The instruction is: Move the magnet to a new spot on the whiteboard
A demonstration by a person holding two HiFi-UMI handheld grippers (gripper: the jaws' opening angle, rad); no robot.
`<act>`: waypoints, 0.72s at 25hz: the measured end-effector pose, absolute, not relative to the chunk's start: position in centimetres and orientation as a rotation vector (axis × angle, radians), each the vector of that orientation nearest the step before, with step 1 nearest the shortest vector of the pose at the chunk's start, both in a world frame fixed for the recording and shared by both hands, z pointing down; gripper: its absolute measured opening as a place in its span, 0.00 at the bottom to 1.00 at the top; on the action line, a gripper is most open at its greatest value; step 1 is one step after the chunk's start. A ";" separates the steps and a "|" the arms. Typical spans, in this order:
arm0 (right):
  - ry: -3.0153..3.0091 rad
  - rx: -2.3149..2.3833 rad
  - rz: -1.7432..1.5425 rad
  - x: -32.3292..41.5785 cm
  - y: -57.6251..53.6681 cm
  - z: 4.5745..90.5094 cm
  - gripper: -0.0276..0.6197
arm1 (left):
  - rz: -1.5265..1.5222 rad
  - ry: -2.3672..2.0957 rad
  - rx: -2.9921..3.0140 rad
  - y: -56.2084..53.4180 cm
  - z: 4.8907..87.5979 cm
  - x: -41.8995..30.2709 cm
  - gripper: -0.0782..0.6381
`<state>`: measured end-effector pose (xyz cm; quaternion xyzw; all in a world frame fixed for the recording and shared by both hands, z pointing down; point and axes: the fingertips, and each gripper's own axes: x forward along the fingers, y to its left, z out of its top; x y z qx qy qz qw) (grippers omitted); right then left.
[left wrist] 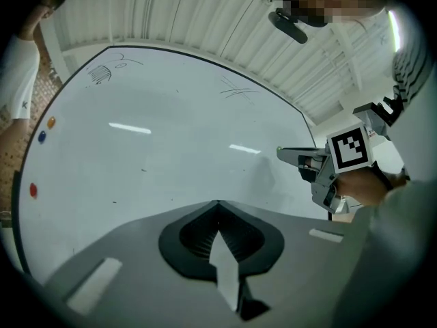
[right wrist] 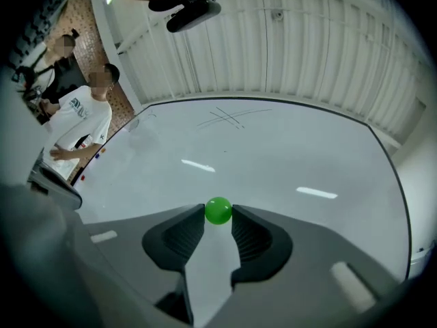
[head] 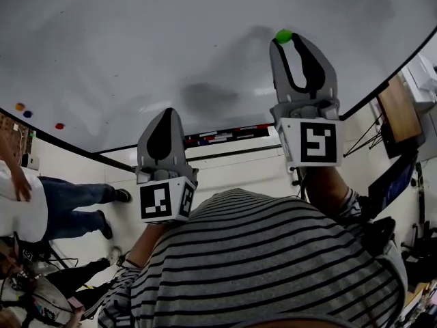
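The right tool (head: 289,42) pinched the green magnet (right wrist: 218,210), the whiteboard (head: 171,46) bare leftward and its edge nearer rightward; the left tool (left wrist: 218,205) was pressed together.

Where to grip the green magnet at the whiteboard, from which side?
Pinch the green magnet across its widest part, one jaw per side, coming head-on at the whiteboard. It's small and round, so only its sides give opposing faces. The right hand-held gripper holds it so.
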<state>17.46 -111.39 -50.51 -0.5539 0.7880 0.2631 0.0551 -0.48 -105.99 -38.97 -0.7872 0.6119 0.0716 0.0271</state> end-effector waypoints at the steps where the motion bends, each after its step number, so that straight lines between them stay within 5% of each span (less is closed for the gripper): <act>1: 2.381 -1.699 0.803 17.3 -112.1 -50.6 0.23 | 0.224 1.887 -2.433 -106.5 -39.0 -1.0 0.13; 18: 2.400 -1.656 0.632 18.6 -107.9 -48.0 0.22 | 0.211 1.844 -2.433 -104.6 -38.9 1.0 0.13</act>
